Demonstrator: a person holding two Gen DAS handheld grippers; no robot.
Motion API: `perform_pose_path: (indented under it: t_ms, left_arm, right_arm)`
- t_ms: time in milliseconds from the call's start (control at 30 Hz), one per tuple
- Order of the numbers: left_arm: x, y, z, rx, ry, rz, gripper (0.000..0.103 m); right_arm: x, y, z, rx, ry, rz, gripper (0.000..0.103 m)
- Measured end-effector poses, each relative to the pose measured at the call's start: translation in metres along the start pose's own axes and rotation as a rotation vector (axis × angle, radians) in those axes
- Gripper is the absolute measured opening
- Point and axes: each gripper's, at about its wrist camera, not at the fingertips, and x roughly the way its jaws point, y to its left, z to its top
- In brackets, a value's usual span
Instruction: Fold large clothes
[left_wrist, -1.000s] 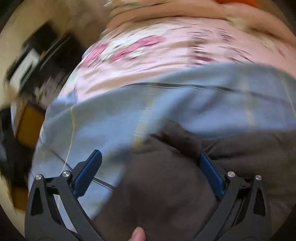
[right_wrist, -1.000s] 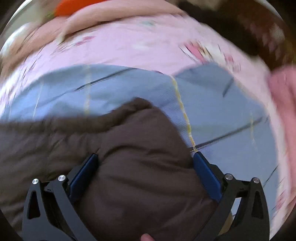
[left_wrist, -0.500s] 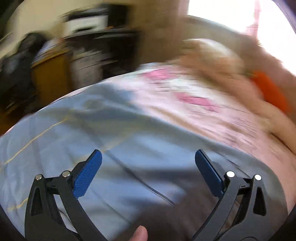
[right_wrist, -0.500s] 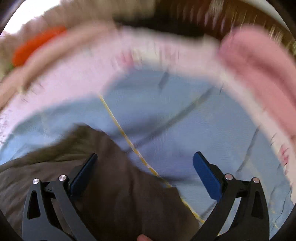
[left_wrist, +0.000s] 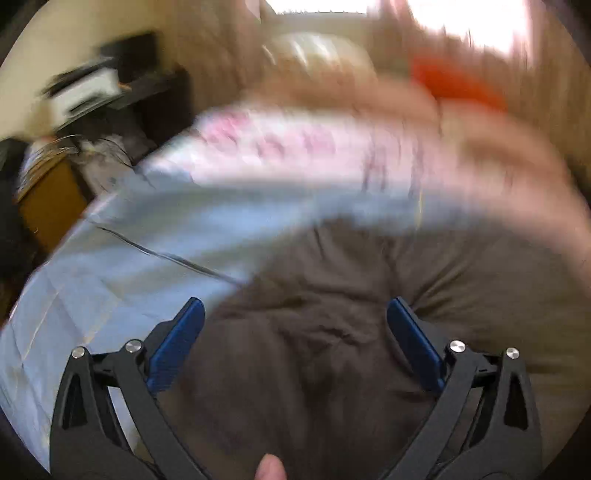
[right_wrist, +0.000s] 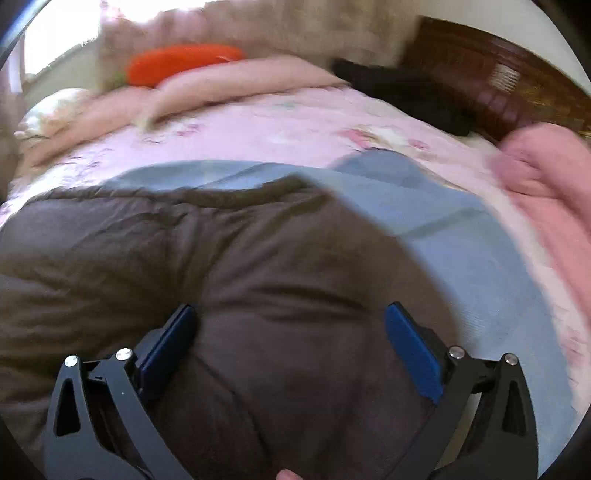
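Both tongs spread wide over a brown garment on the bed.

The left tongs (left_wrist: 295, 325) and right tongs (right_wrist: 290, 328) stand wide apart, gripping nothing. The brown garment (right_wrist: 229, 266) lies rumpled on a light blue sheet (left_wrist: 122, 273) that covers the pink floral bedspread (right_wrist: 280, 129). Bare blue sheet shows left of the garment's edge in the left view and right of it in the right view. A pink blanket (right_wrist: 546, 192) is heaped at the bed's right edge, an orange pillow (right_wrist: 177, 64) at the far side.
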Motion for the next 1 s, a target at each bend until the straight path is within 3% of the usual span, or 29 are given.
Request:
perform_pose_path:
  t_ms: [33, 67, 133, 167, 233, 333, 433, 567, 633, 833, 1000]
  left_arm:
    - [-0.046, 0.014, 0.008, -0.069, -0.056, -0.099, 0.101]
    - [-0.084, 0.022, 0.014, -0.084, -0.077, -0.126, 0.101]
    - [-0.168, 0.032, 0.025, -0.047, -0.121, -0.065, 0.101]
    - [-0.211, 0.035, 0.029, -0.038, -0.163, -0.042, 0.101]
    - [-0.293, 0.036, 0.04, 0.005, -0.225, -0.089, 0.101]
    - [-0.385, 0.02, 0.069, 0.126, -0.202, -0.053, 0.101]
    - [-0.449, 0.006, 0.085, 0.251, -0.173, -0.036, 0.101]
    - [-0.494, 0.006, 0.097, 0.279, -0.083, -0.121, 0.101]
    - [-0.499, 0.005, 0.097, 0.307, -0.054, -0.134, 0.101]
    - [-0.475, 0.007, 0.081, 0.303, 0.076, -0.165, 0.101]
    - [-0.463, 0.008, 0.076, 0.318, 0.084, -0.161, 0.101]
  right_arm:
    - [-0.031, -0.007, 0.002, 0.004, -0.063, 0.038, 0.102]
    - [-0.079, -0.015, 0.0, -0.011, -0.143, 0.103, 0.102]
    - [-0.156, -0.028, -0.004, -0.065, -0.201, 0.139, 0.102]
    - [-0.181, -0.032, -0.005, -0.084, -0.207, 0.134, 0.102]
    - [-0.228, -0.038, 0.002, -0.11, -0.175, 0.119, 0.102]
    - [-0.294, -0.05, 0.027, -0.083, -0.117, 0.11, 0.102]
    - [-0.363, -0.065, 0.059, -0.072, -0.083, 0.123, 0.102]
    - [-0.414, -0.077, 0.082, -0.126, 0.009, 0.085, 0.102]
    - [-0.429, -0.082, 0.087, -0.139, 0.03, 0.103, 0.102]
    - [-0.442, -0.095, 0.084, -0.117, 0.043, 0.12, 0.102]
    - [-0.435, -0.09, 0.072, -0.116, 0.096, 0.171, 0.102]
